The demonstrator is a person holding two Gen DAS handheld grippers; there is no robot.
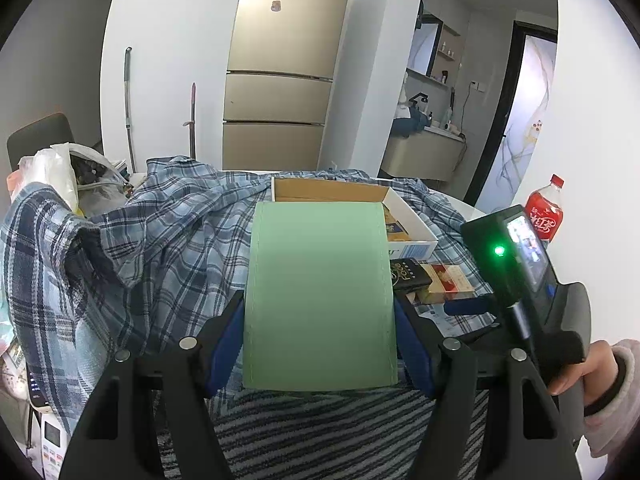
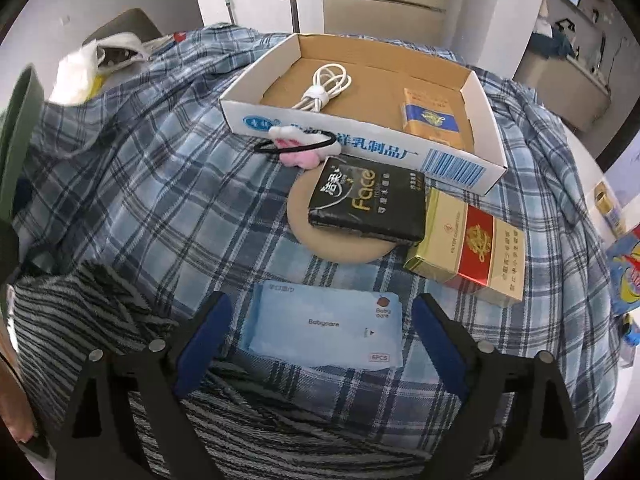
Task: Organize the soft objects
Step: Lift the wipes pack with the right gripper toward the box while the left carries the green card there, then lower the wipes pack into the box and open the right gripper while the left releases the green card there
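Note:
My left gripper (image 1: 320, 320) is shut on a flat pale green pouch (image 1: 320, 296), held up over the plaid cloth (image 1: 168, 240) in front of the cardboard box (image 1: 408, 216). My right gripper (image 2: 320, 332) is open and empty, its fingers either side of a light blue Babycare wipes pack (image 2: 324, 328) lying on the plaid cloth (image 2: 160, 184). Ahead lie a black Face tissue pack (image 2: 368, 204) on a round tan pad (image 2: 316, 232), and a pink plush hair tie (image 2: 296, 148) against the box (image 2: 360, 148).
The box holds a white cable (image 2: 326, 86) and a blue-gold cigarette pack (image 2: 430, 116). A red-gold cigarette pack (image 2: 468, 248) lies right of the tissues. A striped grey cloth (image 2: 100, 312) is at front left. A red soda bottle (image 1: 544, 208) stands at right.

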